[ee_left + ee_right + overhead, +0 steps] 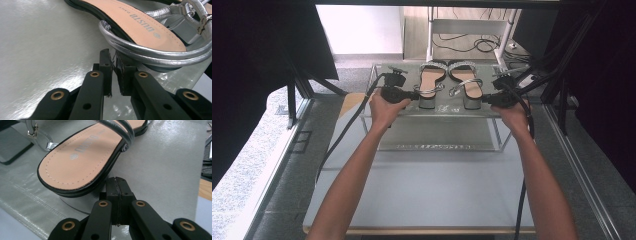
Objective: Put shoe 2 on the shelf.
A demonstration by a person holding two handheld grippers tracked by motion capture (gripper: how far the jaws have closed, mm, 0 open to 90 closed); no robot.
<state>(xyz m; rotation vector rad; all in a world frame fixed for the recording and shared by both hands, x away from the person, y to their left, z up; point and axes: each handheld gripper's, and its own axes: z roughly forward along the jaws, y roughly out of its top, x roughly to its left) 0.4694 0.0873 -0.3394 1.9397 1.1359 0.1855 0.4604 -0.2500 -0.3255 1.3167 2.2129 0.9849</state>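
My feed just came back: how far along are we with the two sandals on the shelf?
Done: both sandals stand side by side on the clear shelf, the left sandal and the right sandal. In hand: the left tongs and right tongs, both shut, sit at the heels, seemingly nudging them. Left: probably only squaring the pair; what follows can't be told.

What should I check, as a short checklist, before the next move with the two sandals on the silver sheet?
1. Left claw shut, nothing between its jaws: ok.
2. Right claw shut, jaws pressed together: ok.
3. Left claw beside the heel end of the left sandal: ok; actual contact: cannot tell.
4. Right claw next to the heel of the right sandal: ok; contact: cannot tell.
5. Both sandals lie side by side on the silver sheet, soles down: ok.
6. Either sandal gripped: not ok, neither is held.
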